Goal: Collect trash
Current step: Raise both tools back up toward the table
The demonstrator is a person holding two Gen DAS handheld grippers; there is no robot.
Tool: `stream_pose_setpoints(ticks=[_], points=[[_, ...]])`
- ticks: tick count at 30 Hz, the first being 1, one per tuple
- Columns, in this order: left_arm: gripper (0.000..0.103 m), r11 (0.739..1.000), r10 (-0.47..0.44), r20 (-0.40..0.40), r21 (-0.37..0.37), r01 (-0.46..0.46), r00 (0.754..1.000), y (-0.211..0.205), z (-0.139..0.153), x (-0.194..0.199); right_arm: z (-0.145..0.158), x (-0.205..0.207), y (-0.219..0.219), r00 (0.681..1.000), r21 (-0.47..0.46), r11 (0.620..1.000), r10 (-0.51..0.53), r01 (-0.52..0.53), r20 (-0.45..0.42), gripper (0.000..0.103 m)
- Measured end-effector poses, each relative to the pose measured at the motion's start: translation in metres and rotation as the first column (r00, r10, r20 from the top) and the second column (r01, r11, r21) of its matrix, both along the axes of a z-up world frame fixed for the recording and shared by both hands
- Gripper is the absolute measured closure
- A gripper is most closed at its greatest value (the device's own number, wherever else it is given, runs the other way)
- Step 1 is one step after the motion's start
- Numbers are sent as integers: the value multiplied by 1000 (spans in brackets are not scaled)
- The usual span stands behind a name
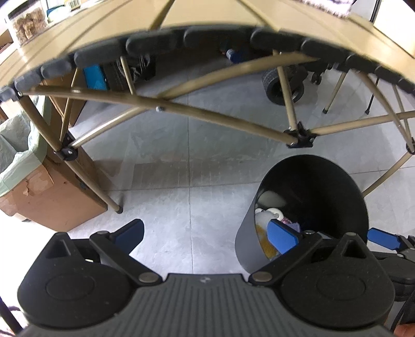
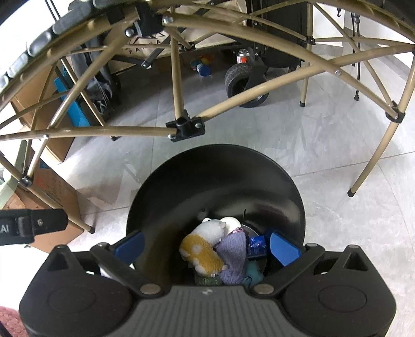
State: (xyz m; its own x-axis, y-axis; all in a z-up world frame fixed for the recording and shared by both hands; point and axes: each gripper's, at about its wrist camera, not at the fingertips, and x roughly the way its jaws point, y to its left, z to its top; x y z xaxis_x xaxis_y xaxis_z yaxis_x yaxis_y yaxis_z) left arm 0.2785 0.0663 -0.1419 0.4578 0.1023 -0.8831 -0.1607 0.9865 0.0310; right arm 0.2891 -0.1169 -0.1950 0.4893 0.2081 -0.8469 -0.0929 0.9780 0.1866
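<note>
A black round trash bin [image 2: 220,181] stands on the grey tiled floor under the tan folding table. Inside it lie a white-and-yellow plush toy [image 2: 205,246], a crumpled purple cloth [image 2: 233,254], a small blue wrapper [image 2: 256,245] and other scraps. My right gripper [image 2: 206,246] hangs open right above the bin's mouth, nothing between its blue fingers. In the left wrist view the bin [image 1: 311,197] sits at the lower right. My left gripper [image 1: 205,233] is open and empty, over the floor just left of the bin; its right finger overlaps the bin's rim.
Tan table legs and cross braces [image 1: 166,109] span the space above the bin. Cardboard boxes [image 1: 52,197], one lined with a pale green bag, stand at the left. A wheeled black cart [image 2: 246,80] and small bottles sit behind the table. The table top [image 1: 207,13] carries jars and papers.
</note>
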Motion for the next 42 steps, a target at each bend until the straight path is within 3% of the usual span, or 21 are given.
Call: stream_pose_setpoints(ticks=[10, 18, 25, 32, 42], points=[[0, 1000, -17, 103, 16, 15, 994, -8, 27, -9, 23, -14, -15, 998, 9, 1000, -19, 18, 64, 0], [0, 999, -43, 214, 30, 37, 976, -19, 55, -21, 50, -27, -32, 986, 18, 999, -45, 42, 159, 0], [0, 998, -63, 346, 11, 63, 936, -26, 84, -32, 87, -41, -50, 960, 55, 997, -63, 50, 274, 0], [0, 997, -75, 446, 8, 80, 892, -35, 114, -40, 127, -51, -67, 913, 88, 994, -92, 62, 398, 0], [0, 999, -40, 536, 27, 30, 843, -30, 148, -32, 162, -37, -70, 857, 96, 995, -84, 40, 508, 0]])
